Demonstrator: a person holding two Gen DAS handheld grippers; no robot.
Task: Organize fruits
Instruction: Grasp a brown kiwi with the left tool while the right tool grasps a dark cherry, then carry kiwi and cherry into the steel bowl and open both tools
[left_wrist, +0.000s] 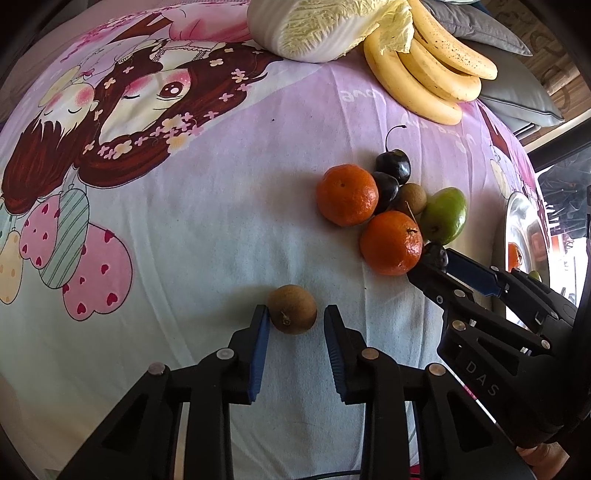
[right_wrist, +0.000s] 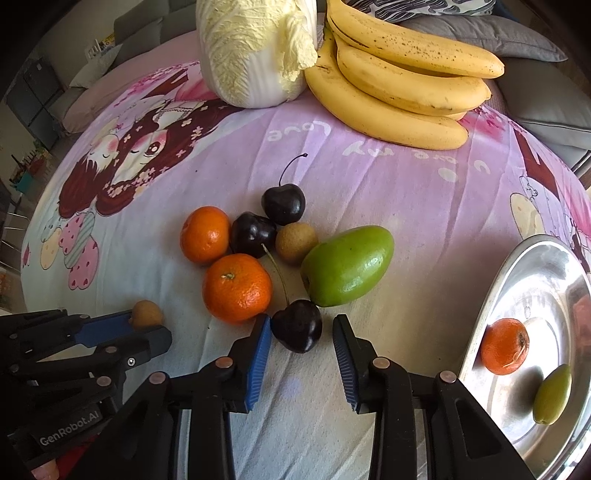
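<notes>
My left gripper (left_wrist: 294, 321) is open around a brown longan (left_wrist: 292, 309) lying on the cloth; the left pad touches it, the right pad stands apart. My right gripper (right_wrist: 301, 330) is open around a dark cherry (right_wrist: 296, 325), with its left pad against the fruit. Just beyond lie two tangerines (right_wrist: 237, 288), two more cherries (right_wrist: 283, 204), another longan (right_wrist: 296, 242) and a green fruit (right_wrist: 347, 266). A steel plate (right_wrist: 546, 280) at the right holds a tangerine (right_wrist: 504, 346) and a small green fruit (right_wrist: 553, 394). The right gripper also shows in the left wrist view (left_wrist: 436, 264).
A bunch of bananas (right_wrist: 402, 81) and a napa cabbage (right_wrist: 255, 48) lie at the far side of the cartoon-print cloth (right_wrist: 424, 184). Grey cushions (right_wrist: 491, 33) sit behind them. The left gripper (right_wrist: 147, 326) is at the lower left of the right wrist view.
</notes>
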